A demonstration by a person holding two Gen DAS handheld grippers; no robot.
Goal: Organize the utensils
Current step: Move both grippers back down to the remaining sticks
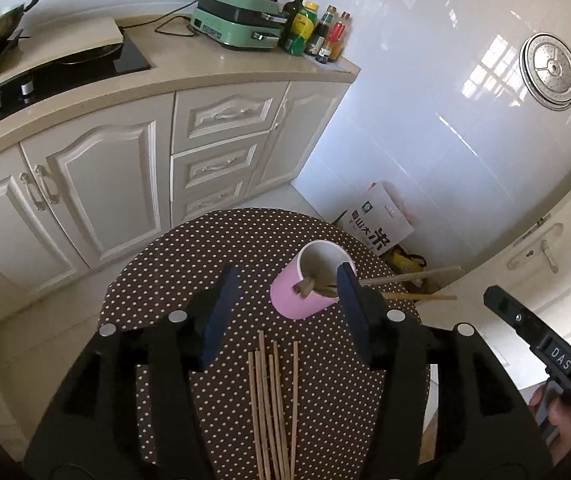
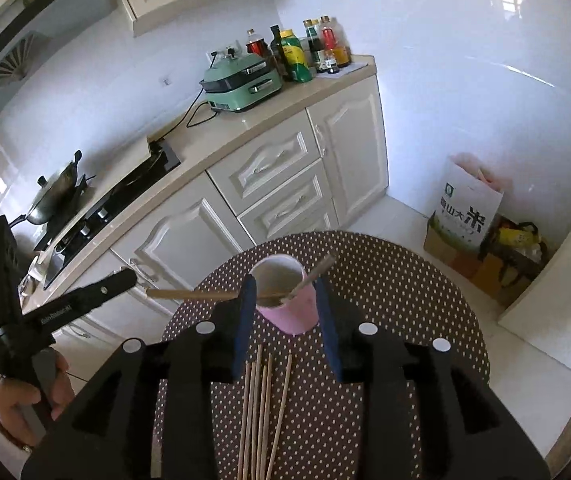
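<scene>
A pink cup (image 1: 305, 298) (image 2: 291, 312) with a white inside stands on a round brown polka-dot table (image 1: 157, 280) (image 2: 405, 300). Chopsticks (image 1: 401, 279) (image 2: 317, 270) lean in it, their ends sticking out over the rim. Several loose wooden chopsticks (image 1: 273, 404) (image 2: 261, 408) lie on the table nearer me. My left gripper (image 1: 285, 292) is open and empty, hovering above the table with the cup between its fingertips' lines. My right gripper (image 2: 284, 294) is open and empty, its fingers either side of the cup.
Cream kitchen cabinets (image 1: 117, 176) (image 2: 277, 176) with a beige counter stand behind the table. A green cooker (image 1: 237, 20) (image 2: 241, 84) and bottles (image 1: 317, 28) sit on the counter. A rice bag (image 1: 385, 224) (image 2: 469, 208) leans against the wall on the floor.
</scene>
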